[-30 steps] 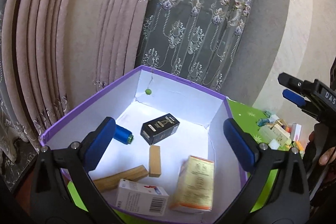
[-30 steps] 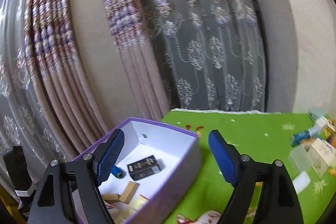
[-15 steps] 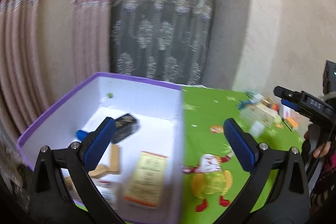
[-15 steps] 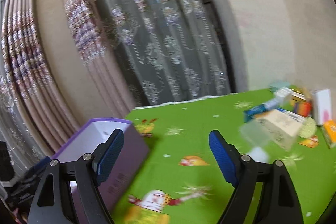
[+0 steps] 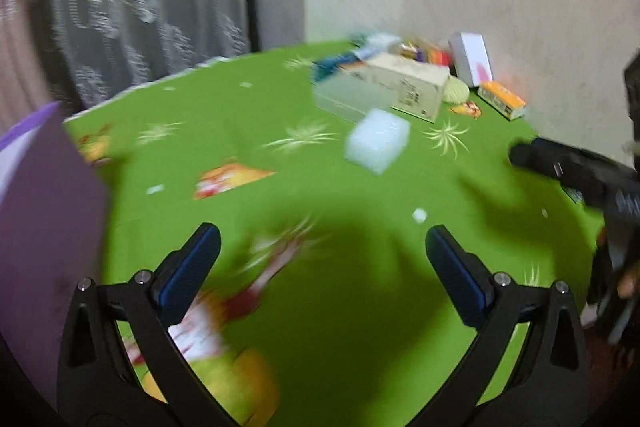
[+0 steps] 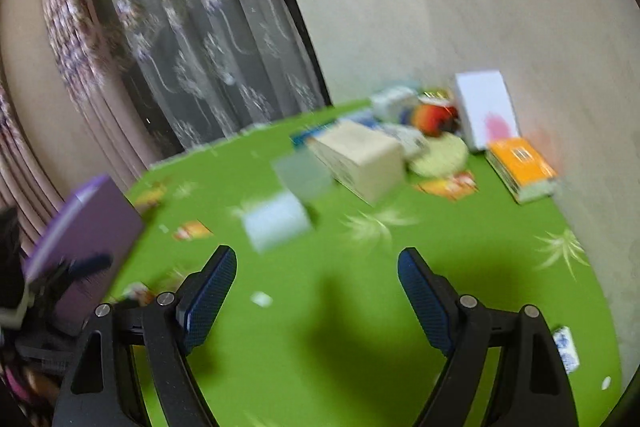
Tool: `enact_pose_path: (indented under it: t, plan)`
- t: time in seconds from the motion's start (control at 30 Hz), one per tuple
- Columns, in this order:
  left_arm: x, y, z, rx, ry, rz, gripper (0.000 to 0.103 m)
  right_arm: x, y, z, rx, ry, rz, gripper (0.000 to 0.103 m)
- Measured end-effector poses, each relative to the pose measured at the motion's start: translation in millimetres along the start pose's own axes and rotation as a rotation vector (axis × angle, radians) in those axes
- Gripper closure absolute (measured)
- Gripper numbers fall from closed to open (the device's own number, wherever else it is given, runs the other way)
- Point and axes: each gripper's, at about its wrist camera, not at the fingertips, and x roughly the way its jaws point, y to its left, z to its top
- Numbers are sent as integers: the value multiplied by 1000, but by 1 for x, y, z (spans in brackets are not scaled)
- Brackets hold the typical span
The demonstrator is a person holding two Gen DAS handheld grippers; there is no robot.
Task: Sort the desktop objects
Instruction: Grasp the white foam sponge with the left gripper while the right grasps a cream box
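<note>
Both grippers hung wide apart and empty over the green cloth (image 5: 320, 195).

The left gripper (image 5: 320, 247) and right gripper (image 6: 316, 267) each faced a white block (image 5: 377, 140) lying ahead on the cloth, short of the pile (image 6: 420, 135) by the wall. The purple box (image 6: 86, 223) sat at far left.

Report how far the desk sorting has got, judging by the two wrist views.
Done: cannot be judged now; only the outside of the purple cardboard box shows, not what is in it. In hand: nothing; the left hand-held gripper and right hand-held gripper are both open and empty above the green patterned tablecloth. Left: the white foam-like block, cream rectangular carton, orange box and the blurred pile behind them.
</note>
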Motion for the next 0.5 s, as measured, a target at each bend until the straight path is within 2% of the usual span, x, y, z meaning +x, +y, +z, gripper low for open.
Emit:
enact_pose_path:
  t: [0.17, 0.27, 0.37, 0.5]
  plan:
    - [49, -23, 27, 61, 49, -43, 1, 11, -22, -8, 17, 45, -5, 19]
    - [81, -37, 43, 103, 105, -33, 1, 18, -26, -5, 28, 61, -4, 19]
    - [102, -46, 54, 145, 119, -13, 1, 30, -27, 6, 4, 74, -20, 19]
    - [118, -42, 62, 100, 170, -62, 0, 52, -22, 32, -101, 82, -69, 19]
